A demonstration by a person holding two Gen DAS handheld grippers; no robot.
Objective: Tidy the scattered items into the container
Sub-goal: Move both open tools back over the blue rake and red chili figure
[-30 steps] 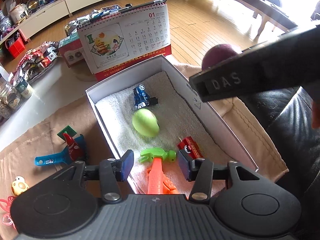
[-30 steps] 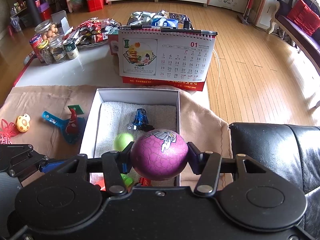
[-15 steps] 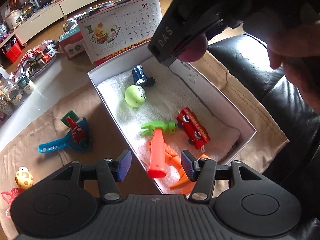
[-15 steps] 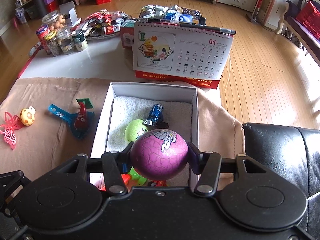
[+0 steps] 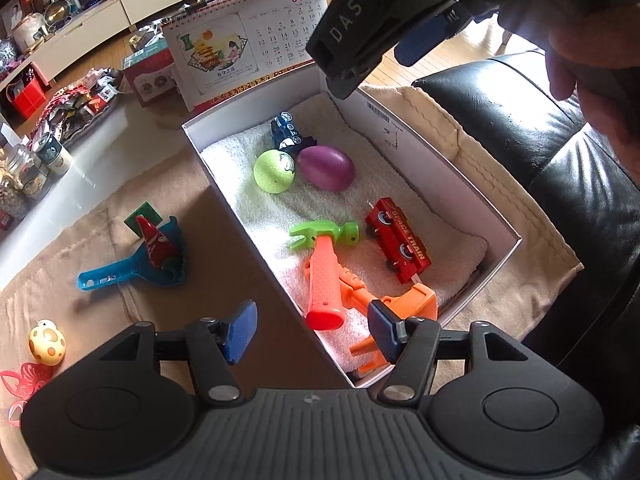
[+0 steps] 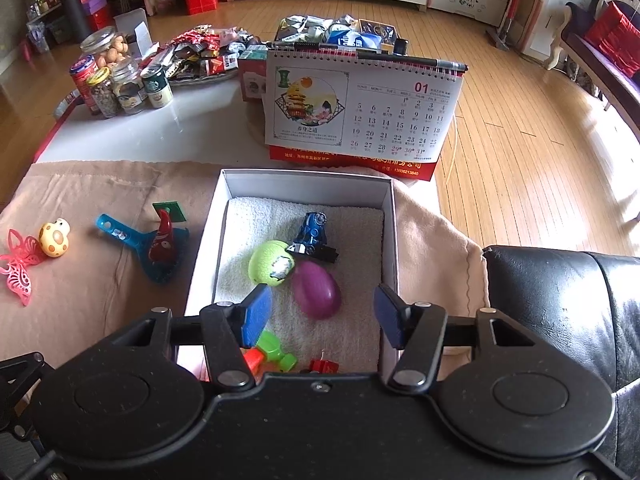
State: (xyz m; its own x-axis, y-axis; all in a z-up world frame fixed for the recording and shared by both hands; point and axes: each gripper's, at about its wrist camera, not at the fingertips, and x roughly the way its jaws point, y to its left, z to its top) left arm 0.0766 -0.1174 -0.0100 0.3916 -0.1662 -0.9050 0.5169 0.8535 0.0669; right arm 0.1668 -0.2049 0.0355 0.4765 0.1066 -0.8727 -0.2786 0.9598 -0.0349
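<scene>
The white box lined with a towel holds a purple egg beside a green egg, a blue toy car, a green-headed orange hammer, a red train and an orange toy. My right gripper hangs over the box above the purple egg, jaws opening, nothing between them. My left gripper hovers over the box's near-left wall, jaws opening and empty. On the cloth lie a blue scoop with a red toy, a spotted egg toy and a pink butterfly.
A desk calendar stands right behind the box. Jars and snack packets crowd the white table's far left. A black leather seat borders the right side. A hand holds the right gripper above the box.
The right gripper opened and the purple egg dropped into the box beside the green egg. The left gripper drew back toward the box's near-left wall and widened its jaws.
</scene>
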